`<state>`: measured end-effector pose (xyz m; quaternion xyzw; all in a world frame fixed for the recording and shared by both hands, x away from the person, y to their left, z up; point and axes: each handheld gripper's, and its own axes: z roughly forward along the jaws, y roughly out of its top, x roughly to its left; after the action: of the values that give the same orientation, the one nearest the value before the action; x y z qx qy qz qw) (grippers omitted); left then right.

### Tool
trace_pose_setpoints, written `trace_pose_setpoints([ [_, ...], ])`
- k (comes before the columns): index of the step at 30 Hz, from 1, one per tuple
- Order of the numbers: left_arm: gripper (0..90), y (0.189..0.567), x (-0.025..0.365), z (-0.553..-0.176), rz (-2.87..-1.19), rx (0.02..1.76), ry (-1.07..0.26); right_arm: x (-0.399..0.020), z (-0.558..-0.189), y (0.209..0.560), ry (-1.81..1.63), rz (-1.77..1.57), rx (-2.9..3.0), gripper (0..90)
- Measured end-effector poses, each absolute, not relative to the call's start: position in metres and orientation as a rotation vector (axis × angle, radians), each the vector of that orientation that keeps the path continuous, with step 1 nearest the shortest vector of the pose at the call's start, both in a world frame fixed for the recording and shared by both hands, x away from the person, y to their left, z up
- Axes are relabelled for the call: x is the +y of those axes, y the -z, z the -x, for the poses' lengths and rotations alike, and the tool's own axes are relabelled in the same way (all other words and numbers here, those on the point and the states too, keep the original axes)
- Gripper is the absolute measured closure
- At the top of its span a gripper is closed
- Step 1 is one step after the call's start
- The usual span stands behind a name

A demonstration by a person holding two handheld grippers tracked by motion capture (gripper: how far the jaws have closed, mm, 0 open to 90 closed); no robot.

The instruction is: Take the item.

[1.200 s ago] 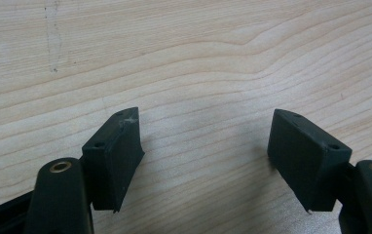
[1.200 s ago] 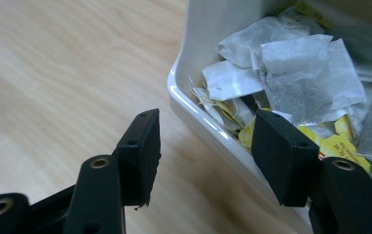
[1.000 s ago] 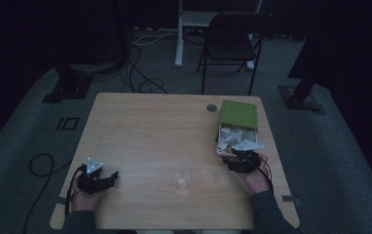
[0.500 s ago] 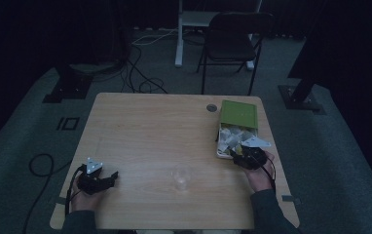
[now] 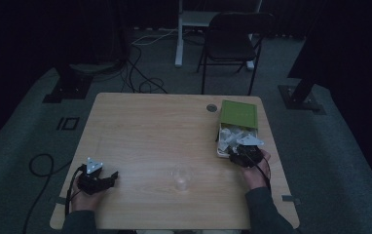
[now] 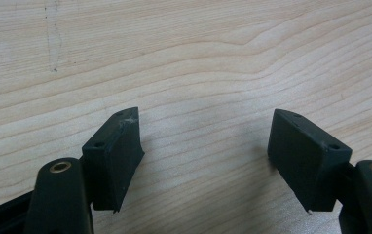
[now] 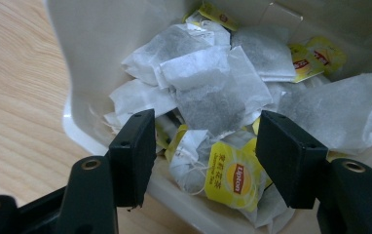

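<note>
Just over the near edge of the box point(image 7: 82, 73), the right gripper point(image 7: 206, 146) has its jaws apart, lately widening, around a pile of tea bags point(image 7: 213, 92) without pressing any. Well apart, the left gripper point(image 6: 206, 146) rests wide apart on the bare table point(image 6: 184, 58).

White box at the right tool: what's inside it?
The white box holds a loose heap of tea bags, several with yellow tags. The heap covers the box's bottom, so anything underneath is hidden.
</note>
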<state>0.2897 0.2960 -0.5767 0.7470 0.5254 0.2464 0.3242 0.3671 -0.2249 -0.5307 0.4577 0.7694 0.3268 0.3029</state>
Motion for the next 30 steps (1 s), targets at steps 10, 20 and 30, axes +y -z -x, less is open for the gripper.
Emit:
trace_pose_setpoints([
  [10, 29.1, 0.577, 0.296, -0.29, -1.959, 1.378, -0.646, -0.225, -0.368, 0.533, -0.8, -1.21, 2.049, 64.3],
  [20, 29.1, 0.577, 0.296, -0.29, -1.959, 1.378, -0.646, -0.231, -0.364, 0.529, -0.817, -1.176, 2.047, 85.1],
  [30, 29.1, 0.577, 0.296, -0.29, -1.959, 1.378, -0.646, -0.239, -0.359, 0.519, -0.849, -1.181, 2.002, 87.5],
])
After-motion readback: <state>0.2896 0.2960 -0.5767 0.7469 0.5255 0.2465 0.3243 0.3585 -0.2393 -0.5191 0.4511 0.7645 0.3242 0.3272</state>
